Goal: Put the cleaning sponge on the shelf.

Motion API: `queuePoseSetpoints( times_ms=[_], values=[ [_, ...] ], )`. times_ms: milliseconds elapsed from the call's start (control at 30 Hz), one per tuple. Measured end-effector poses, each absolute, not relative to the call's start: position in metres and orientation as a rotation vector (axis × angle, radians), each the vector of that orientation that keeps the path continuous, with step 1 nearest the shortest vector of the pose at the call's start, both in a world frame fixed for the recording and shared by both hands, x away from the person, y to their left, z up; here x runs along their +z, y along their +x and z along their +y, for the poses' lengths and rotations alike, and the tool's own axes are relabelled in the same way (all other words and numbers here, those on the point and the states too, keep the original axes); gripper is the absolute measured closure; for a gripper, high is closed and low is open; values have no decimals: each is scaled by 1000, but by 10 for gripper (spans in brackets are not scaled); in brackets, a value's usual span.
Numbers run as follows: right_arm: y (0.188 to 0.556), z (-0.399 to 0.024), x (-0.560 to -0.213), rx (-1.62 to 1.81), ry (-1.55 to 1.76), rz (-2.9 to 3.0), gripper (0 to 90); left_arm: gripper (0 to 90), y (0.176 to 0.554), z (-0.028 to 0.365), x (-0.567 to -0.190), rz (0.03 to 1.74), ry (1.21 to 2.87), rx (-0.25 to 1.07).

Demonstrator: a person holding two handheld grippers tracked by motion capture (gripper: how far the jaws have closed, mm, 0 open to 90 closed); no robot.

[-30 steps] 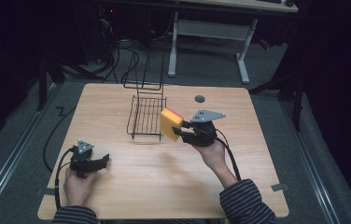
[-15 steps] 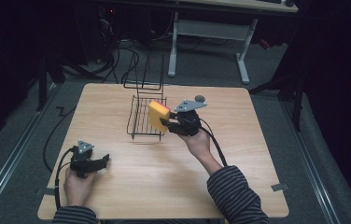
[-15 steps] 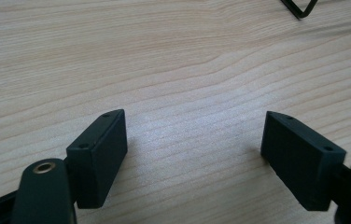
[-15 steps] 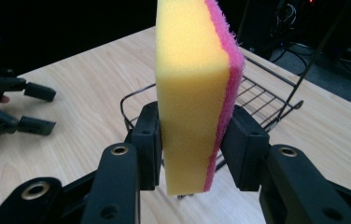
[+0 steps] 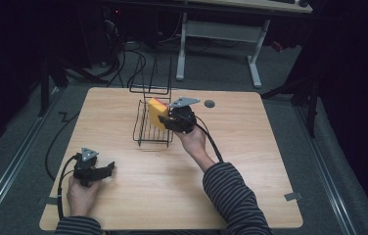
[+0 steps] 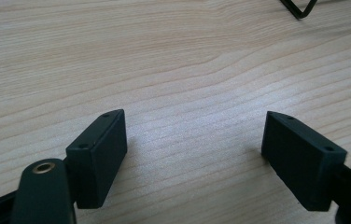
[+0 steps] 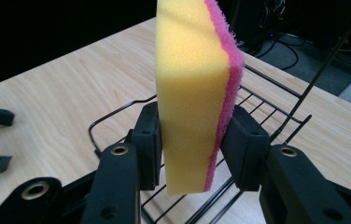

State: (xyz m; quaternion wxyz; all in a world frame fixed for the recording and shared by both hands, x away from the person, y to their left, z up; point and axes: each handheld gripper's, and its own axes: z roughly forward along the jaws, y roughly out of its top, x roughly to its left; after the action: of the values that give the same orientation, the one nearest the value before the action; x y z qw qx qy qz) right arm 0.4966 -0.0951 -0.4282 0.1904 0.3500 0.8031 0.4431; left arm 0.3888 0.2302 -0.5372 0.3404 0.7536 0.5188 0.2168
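A yellow sponge (image 7: 190, 88) with a pink scouring side stands on edge between the two jaws of my right gripper (image 7: 192, 144), which is shut on it. In the high view that right gripper (image 5: 165, 119) holds the sponge (image 5: 155, 112) over the black wire rack (image 5: 151, 131) near the table's middle. My left gripper (image 5: 107, 169) rests low at the front left of the table, a hand around it. Its jaws stand wide apart over bare wood in the left gripper view, so the left gripper (image 6: 194, 154) is open with nothing between them.
The wire rack has a tall upright back (image 5: 152, 76) at its far end. A small dark round hole (image 5: 209, 104) sits in the wooden table (image 5: 250, 161) behind my right hand. Cables and a white desk frame (image 5: 255, 54) lie on the floor beyond the table.
My right gripper has carried the sponge leftward and away from me, from beside the rack to above it. The left gripper has stayed where it was.
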Motion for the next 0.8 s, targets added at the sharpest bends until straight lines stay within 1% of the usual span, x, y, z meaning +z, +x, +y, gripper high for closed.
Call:
queuePoseSetpoints(
  times_ms=[267, 533, 800],
  values=[
    [514, -83, -441, 1192, 1039, 2239, 612, 232, 389, 230, -537, 1347, 1959, 562],
    [522, -75, -450, 1183, 1054, 2224, 612, 232, 389, 230, -537, 1347, 1961, 562],
    [527, -76, -458, 1168, 1067, 2232, 610, 232, 389, 230, -537, 1346, 1961, 562]
  ],
)
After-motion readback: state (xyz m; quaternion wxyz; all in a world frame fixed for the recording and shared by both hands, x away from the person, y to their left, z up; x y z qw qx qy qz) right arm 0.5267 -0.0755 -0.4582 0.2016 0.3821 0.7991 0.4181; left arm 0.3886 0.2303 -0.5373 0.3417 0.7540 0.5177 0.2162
